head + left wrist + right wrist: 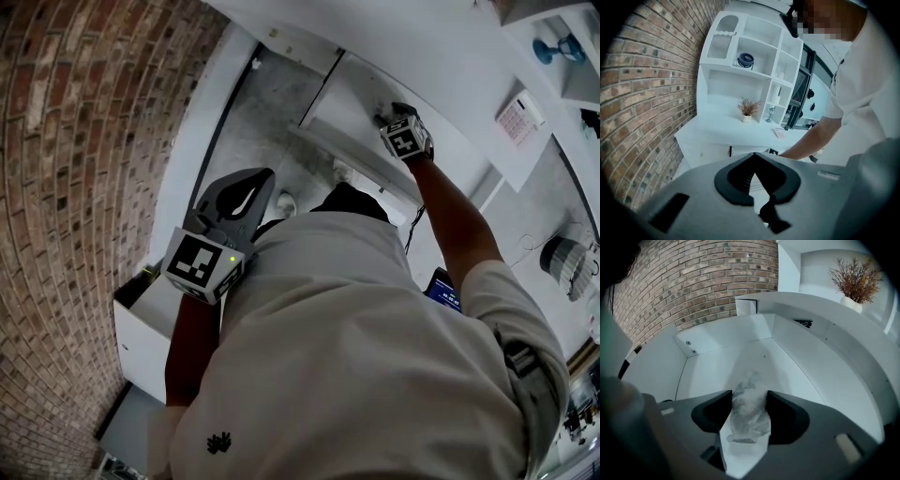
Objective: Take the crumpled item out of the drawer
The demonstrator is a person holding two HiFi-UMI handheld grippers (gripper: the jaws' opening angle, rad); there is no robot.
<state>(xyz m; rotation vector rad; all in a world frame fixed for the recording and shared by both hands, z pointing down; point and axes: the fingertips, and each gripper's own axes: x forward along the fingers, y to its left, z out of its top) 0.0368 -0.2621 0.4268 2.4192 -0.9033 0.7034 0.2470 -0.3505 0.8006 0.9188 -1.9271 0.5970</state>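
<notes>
Both tongs are closed, fwiw: right tongs (pixel 749 398) clamped on the crumpled wad (pixel 746 416) sitting inside the open white drawer (pixel 717 341), left tongs (pixel 753 155) pinched together on nothing, well away from it.

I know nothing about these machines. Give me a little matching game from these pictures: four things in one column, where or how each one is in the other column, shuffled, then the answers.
Things
1. crumpled item
2. left gripper
3. dried plant
4. drawer

Place or state
A. pulled open, white inside
B. fingers together, nothing between them
C. standing in a white pot on the counter
D. pinched between the fingers of the right gripper

Pairs: 1-D, 2-B, 3-C, 4-A
</notes>
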